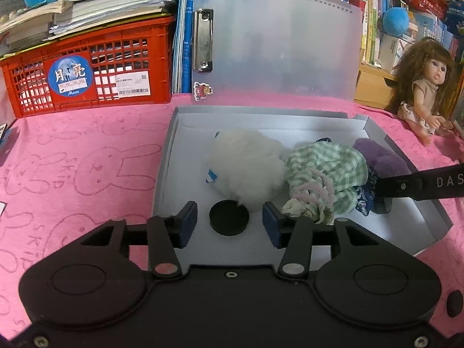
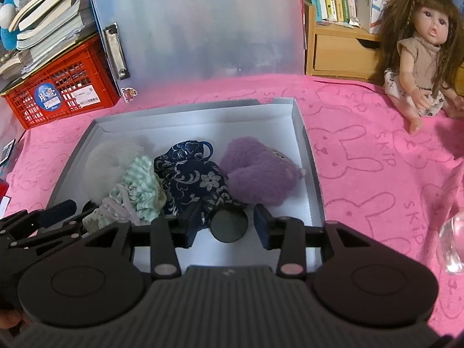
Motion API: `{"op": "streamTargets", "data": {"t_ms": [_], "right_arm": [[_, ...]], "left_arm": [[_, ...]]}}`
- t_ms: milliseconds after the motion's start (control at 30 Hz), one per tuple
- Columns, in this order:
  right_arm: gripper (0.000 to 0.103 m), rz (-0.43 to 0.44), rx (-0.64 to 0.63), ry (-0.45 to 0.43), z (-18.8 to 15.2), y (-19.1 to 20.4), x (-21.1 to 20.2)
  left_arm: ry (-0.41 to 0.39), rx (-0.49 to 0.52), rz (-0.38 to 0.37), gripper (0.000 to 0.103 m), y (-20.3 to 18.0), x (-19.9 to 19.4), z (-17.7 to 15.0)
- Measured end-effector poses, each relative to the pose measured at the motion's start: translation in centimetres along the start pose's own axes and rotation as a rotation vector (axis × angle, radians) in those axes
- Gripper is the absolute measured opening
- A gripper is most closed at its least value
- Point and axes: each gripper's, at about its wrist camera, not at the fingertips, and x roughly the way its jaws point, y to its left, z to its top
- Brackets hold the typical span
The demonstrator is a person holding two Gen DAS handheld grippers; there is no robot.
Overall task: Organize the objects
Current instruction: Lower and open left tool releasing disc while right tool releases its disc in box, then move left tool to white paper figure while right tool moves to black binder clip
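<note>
A shallow grey-white box (image 1: pixel 166 168) (image 2: pixel 312 162) lies open on the pink cloth. Inside it, from left to right, are a white fluffy plush (image 1: pixel 246 162) (image 2: pixel 107 156), a green checked fabric piece (image 1: pixel 327 174) (image 2: pixel 142 185), a navy floral pouch (image 2: pixel 191 174) and a purple plush (image 1: pixel 380 156) (image 2: pixel 261 171). My left gripper (image 1: pixel 229 227) is open over the box's near left part, with a black disc (image 1: pixel 229 217) lying between its fingers, untouched. My right gripper (image 2: pixel 227 229) is open near the pouch, and another black disc (image 2: pixel 229 227) sits free between its pads.
A frosted clipboard lid (image 1: pixel 278 43) stands upright behind the box. A red crate (image 1: pixel 87 69) with books on it is at the back left. A long-haired doll (image 2: pixel 417 58) sits at the back right by a wooden drawer unit (image 2: pixel 339 52). A clear glass object (image 2: pixel 452 243) is at the right edge.
</note>
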Motion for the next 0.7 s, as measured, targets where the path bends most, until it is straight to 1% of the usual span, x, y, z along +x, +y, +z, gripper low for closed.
{"op": "streamTargets", "data": {"t_ms": [33, 133, 167, 200, 267, 400, 700], "right_arm": [[0.059, 0.001, -0.001, -0.004, -0.1, 0.0, -0.2], [0.062, 0.003, -0.008, -0.018, -0.4, 0.1, -1.0], [0.065, 0.004, -0.011, -0.023, -0.5, 0.1, -1.2], [0.066, 0.004, -0.016, -0.028, -0.6, 0.2, -1.5], [0.068, 0.006, -0.022, -0.039, -0.9, 0.3, -2.1], [0.073, 0.014, -0.033, -0.067, -1.4, 0.5, -3.3], [0.079, 0.03, -0.073, -0.123, -3.2, 1.1, -5.9]], "left_arm": [[-0.003, 0.001, 0.001, 0.052, 0.0, -0.2, 0.0], [-0.012, 0.005, 0.003, 0.06, 0.0, -0.9, 0.0], [-0.015, 0.007, 0.004, 0.068, 0.0, -1.2, 0.0], [-0.019, 0.008, 0.007, 0.079, 0.0, -1.5, 0.0], [-0.036, 0.012, 0.002, 0.084, 0.0, -2.2, 0.0], [-0.052, 0.021, -0.017, 0.087, -0.2, -3.5, 0.0], [-0.084, 0.034, -0.054, 0.089, -0.4, -6.5, -0.7]]}}
